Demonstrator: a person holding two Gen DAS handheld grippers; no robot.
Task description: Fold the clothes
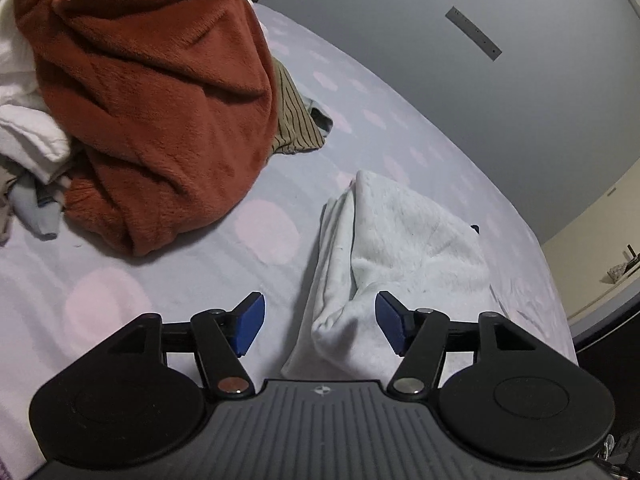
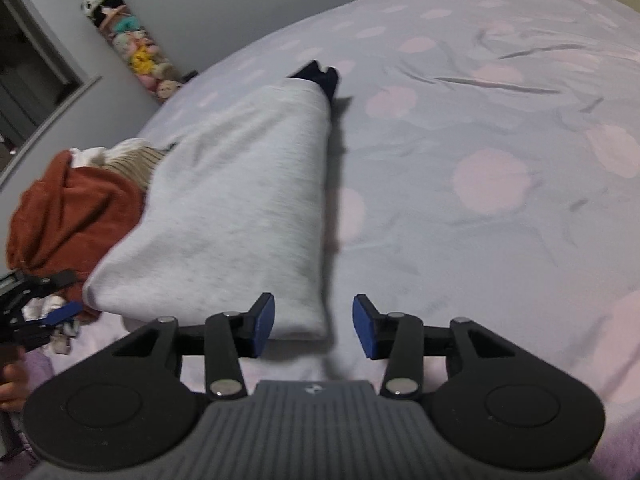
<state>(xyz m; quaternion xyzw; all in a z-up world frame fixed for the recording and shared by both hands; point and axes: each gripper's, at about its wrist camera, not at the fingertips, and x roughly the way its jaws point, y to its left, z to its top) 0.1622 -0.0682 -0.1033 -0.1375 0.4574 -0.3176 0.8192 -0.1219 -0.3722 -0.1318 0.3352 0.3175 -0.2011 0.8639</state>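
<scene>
Left gripper (image 1: 319,322) jaws apart, holding nothing; the near end of the white fleece garment (image 1: 400,248) lies between and just ahead of the pads. Right gripper (image 2: 313,326) also spread and empty, the garment's (image 2: 240,208) near corner just inside its left pad (image 2: 264,324). Garment looks folded lengthwise on the polka-dot bedsheet (image 2: 480,200). Likely next: pinch both near corners, catch every layer, lift evenly, fold toward the far end. Further out, to the left: rust fleece garment (image 1: 160,100) on the unfolded pile, striped item (image 1: 294,120) beneath. Keep clear of it.
</scene>
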